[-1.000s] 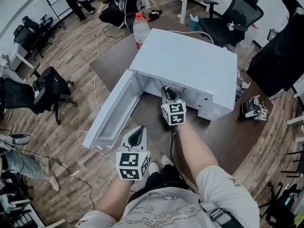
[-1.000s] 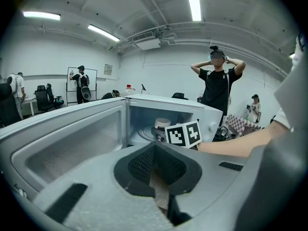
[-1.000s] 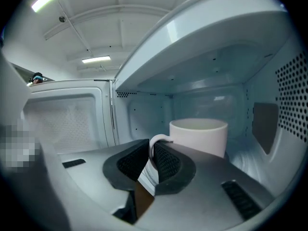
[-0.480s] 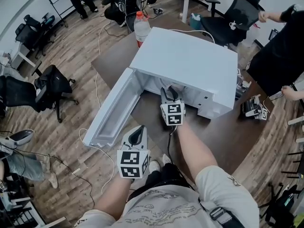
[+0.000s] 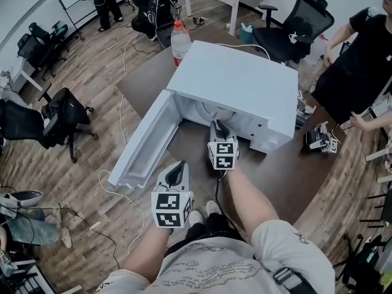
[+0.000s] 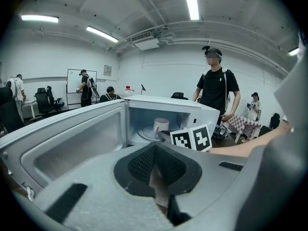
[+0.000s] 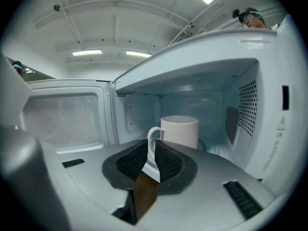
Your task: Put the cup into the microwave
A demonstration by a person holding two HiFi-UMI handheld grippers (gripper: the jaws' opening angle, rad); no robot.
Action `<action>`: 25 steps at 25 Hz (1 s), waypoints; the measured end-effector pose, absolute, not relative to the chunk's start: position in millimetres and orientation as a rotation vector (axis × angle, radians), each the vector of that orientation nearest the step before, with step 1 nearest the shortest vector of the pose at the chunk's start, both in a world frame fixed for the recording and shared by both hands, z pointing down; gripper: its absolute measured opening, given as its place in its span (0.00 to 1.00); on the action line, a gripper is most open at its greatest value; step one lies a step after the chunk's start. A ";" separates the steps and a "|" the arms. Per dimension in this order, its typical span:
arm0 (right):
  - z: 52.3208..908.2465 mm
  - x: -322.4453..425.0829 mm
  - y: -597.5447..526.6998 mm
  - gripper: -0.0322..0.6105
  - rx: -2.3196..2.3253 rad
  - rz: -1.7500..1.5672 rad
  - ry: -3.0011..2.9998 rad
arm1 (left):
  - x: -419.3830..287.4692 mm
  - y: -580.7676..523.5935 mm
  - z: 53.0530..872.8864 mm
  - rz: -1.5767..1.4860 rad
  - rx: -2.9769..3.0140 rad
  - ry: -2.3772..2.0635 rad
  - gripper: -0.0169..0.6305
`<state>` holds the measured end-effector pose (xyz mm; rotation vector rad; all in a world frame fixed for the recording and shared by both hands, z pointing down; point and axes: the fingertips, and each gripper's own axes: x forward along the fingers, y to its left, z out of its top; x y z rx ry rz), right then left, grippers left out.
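Note:
The white microwave (image 5: 236, 81) stands on the brown table with its door (image 5: 144, 143) swung wide to the left. A white cup (image 7: 179, 131) stands upright on the turntable inside, handle toward me; it also shows in the left gripper view (image 6: 160, 127). My right gripper (image 5: 216, 126) is just outside the microwave's mouth, a short way from the cup. Its jaws (image 7: 156, 146) are closing with a narrow gap and nothing between them. My left gripper (image 5: 178, 167) hangs near the door's outer end, its tips (image 6: 154, 148) together and holding nothing.
A plastic bottle with a red cap (image 5: 181, 38) stands behind the microwave. A small device (image 5: 320, 141) lies on the table (image 5: 275, 176) at the right. A person in black (image 5: 361, 48) stands past the table's right side. Office chairs and cables are on the wood floor.
My right gripper has drawn back out of the microwave's mouth toward me, leaving the cup inside. The left gripper stayed put. The person at the right has come further into view.

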<state>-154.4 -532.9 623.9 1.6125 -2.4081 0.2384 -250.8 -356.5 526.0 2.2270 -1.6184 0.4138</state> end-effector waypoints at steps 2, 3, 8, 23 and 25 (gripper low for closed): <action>619.6 -151.2 -522.4 0.11 1.618 0.242 -2.405 | -249.4 -355.3 521.6 0.399 2.237 -1.616 0.05; 616.6 -149.8 -517.3 0.11 1.623 0.244 -2.405 | -248.7 -354.8 518.8 0.391 2.244 -1.614 0.05; 594.8 -141.8 -489.5 0.08 1.657 0.280 -2.377 | -242.5 -353.9 502.8 0.347 2.288 -1.591 0.05; 450.1 -104.1 -388.2 0.07 1.852 0.293 -2.431 | -190.6 -359.4 450.9 0.205 2.471 -1.448 0.05; 437.9 -96.2 -378.6 0.07 1.881 0.273 -2.432 | -182.0 -359.7 446.4 0.203 2.496 -1.430 0.05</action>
